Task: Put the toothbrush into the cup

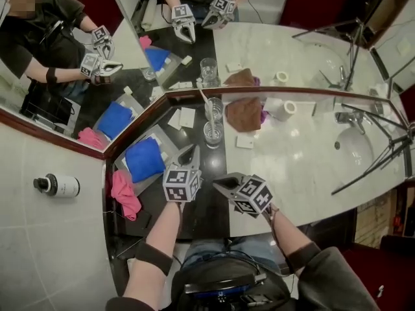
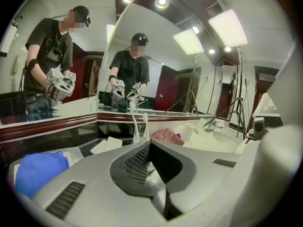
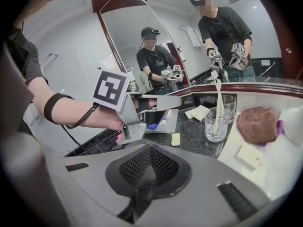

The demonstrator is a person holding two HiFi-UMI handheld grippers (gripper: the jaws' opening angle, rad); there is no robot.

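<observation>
Blue cloth (image 1: 144, 159) and pink cloth (image 1: 123, 193) lie left of cup (image 1: 213, 135), brown cloth (image 1: 245, 114) right.

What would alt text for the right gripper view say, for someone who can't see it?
A white toothbrush stands in a clear glass cup on a dark counter before a mirror. In the foreground the right gripper is shut and empty; the left gripper shows at left. A brown cloth lies to the right.

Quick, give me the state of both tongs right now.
Left tongs: closed, nothing held.
Right tongs: closed, nothing held.
</observation>
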